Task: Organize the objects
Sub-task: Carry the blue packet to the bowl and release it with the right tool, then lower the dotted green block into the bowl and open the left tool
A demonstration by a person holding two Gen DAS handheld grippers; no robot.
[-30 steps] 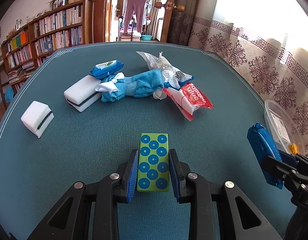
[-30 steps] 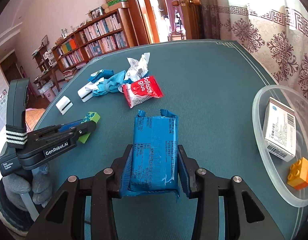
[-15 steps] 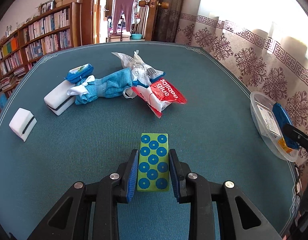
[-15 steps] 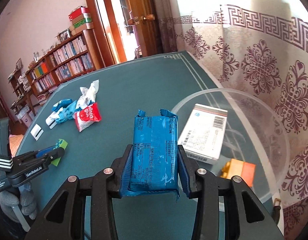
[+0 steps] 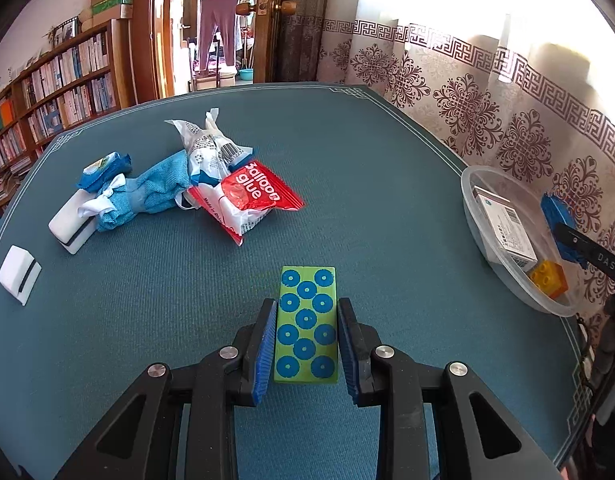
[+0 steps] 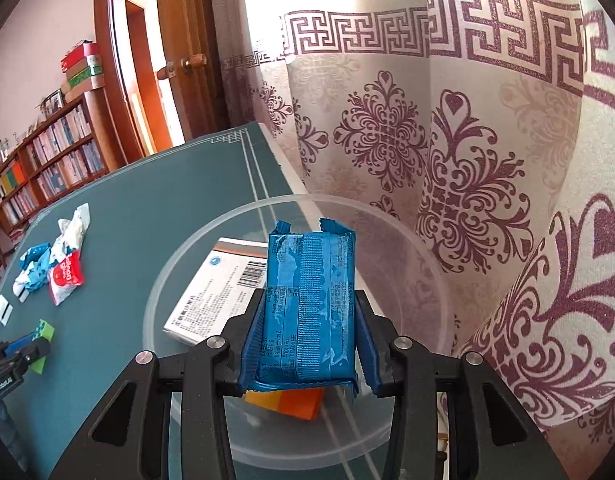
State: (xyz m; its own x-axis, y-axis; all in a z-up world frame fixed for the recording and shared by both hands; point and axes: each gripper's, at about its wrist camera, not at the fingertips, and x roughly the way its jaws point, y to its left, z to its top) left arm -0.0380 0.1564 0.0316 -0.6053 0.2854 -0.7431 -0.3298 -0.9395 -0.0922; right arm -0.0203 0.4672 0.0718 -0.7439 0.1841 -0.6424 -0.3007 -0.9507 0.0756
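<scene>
Two grippers, both loaded, and the big change over the last second is on the right side: the right gripper (image 6: 307,320) was out over the open felt with the blue snack packet (image 6: 309,304) a second ago, and now it has swung across so the packet hangs right above the clear plastic bowl (image 6: 387,216) at the table's right edge, by the curtain. That pretty much sets up the drop, I'd say; the carry part looks done and only the release is left. Its fingers are clamped on the packet's long sides, squeezing the wrapper in a bit. The packet's long axis runs straight out along the fingers, torn end pointing away toward the curtain, the other end back at the wrist. Under it in the bowl sit a white barcode box (image 6: 215,292) and an orange toy brick (image 6: 291,402), so my guess is the packet lands partly on top of those. The left gripper (image 5: 306,340) hasn't really gone anywhere, it's holding the green block with blue dots (image 5: 306,320) low over the middle of the table (image 5: 367,168), pads pressed against both long sides, the block's long axis pointing forward toward the far edge. The rest of the pile, red balloon glue pouch (image 5: 251,200), blue cloth (image 5: 147,196), crumpled white wrapper (image 5: 207,148) and two white sponges (image 5: 71,224), still waits near the far left side, so loads left to sort.
</scene>
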